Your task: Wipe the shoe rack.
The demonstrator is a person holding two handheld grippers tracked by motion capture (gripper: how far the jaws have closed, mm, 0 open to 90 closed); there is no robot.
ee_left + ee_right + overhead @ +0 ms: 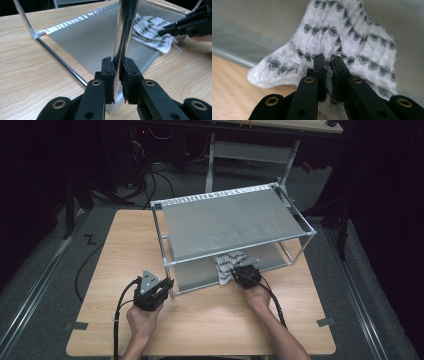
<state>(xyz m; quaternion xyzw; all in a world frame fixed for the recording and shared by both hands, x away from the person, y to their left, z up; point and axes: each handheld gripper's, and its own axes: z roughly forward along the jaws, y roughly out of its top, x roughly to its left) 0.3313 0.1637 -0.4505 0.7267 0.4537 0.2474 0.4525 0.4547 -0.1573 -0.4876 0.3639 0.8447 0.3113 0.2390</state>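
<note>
Cloth (352, 47): white, waffle-textured, printed with rows of dark zigzag triangles. Lies crumpled on the front edge of the lower shelf (200, 276) of a metal rack, one corner spilling onto the table (210, 320). Seen also in the high view (226, 265) and the left gripper view (152, 32).

Right tongs (329, 62): pressed together on a fold of the cloth, fabric bunched between the two black pads. In the high view the right tongs (239, 272) sit at the rack's front, just right of its middle, with the person's hand (257, 296) behind them.

Left tongs (118, 67): pinching the upright post (125, 27) at the rack's front-left corner, pads touching the shiny tube on both sides. In the high view they (167, 286) bear a grey three-cornered plate (148, 281), a black cable (119, 320) trailing toward the table's near edge.

Rack (235, 217): two grey shelves in a frame of thin silver tubes, standing on the far half of the table, turned slightly askew.

Table: light wood grain, tape marks at both near corners.

Surroundings: dark room, grey floor, cables behind the table.
</note>
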